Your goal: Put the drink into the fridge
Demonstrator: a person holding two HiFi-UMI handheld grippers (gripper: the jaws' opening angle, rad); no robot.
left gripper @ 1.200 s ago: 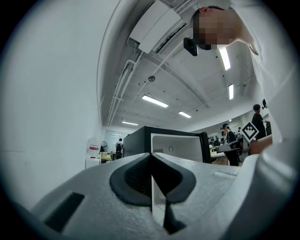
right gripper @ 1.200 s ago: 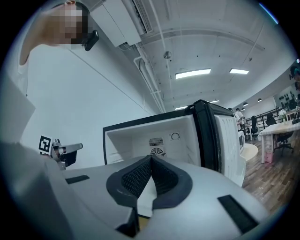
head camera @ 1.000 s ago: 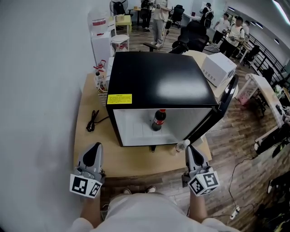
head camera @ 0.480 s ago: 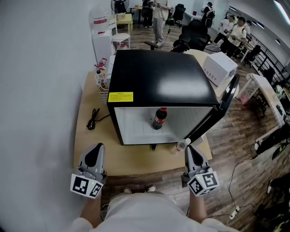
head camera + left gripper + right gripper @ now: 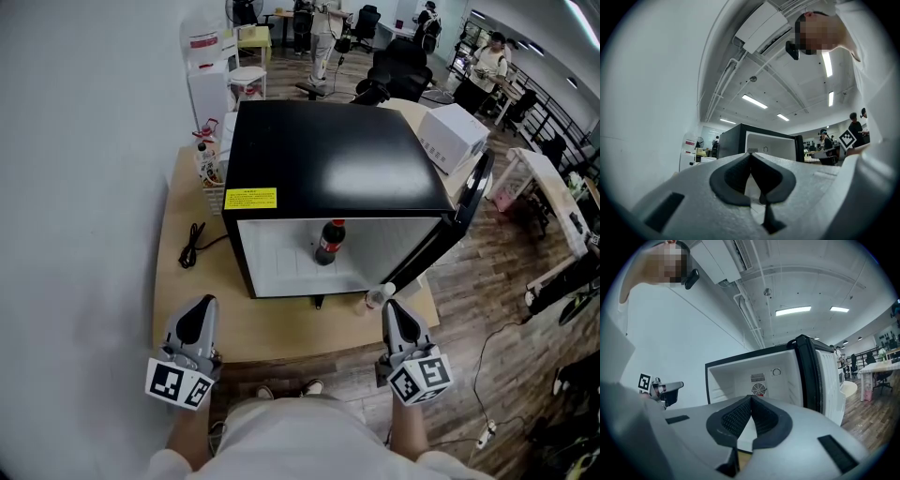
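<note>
Drink (image 5: 328, 244) upright inside fridge (image 5: 328, 159), door (image 5: 469, 202) swung wide; left claw (image 5: 199, 307), right claw (image 5: 393, 307) clenched, empty.

The boxy black fridge (image 5: 337, 159) has a really glossy top. The pale wooden table (image 5: 281, 330) at 6 o'clock looks smooth and matt.

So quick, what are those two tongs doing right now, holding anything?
Left tongs: closed, holding nothing.
Right tongs: closed, holding nothing.
</note>
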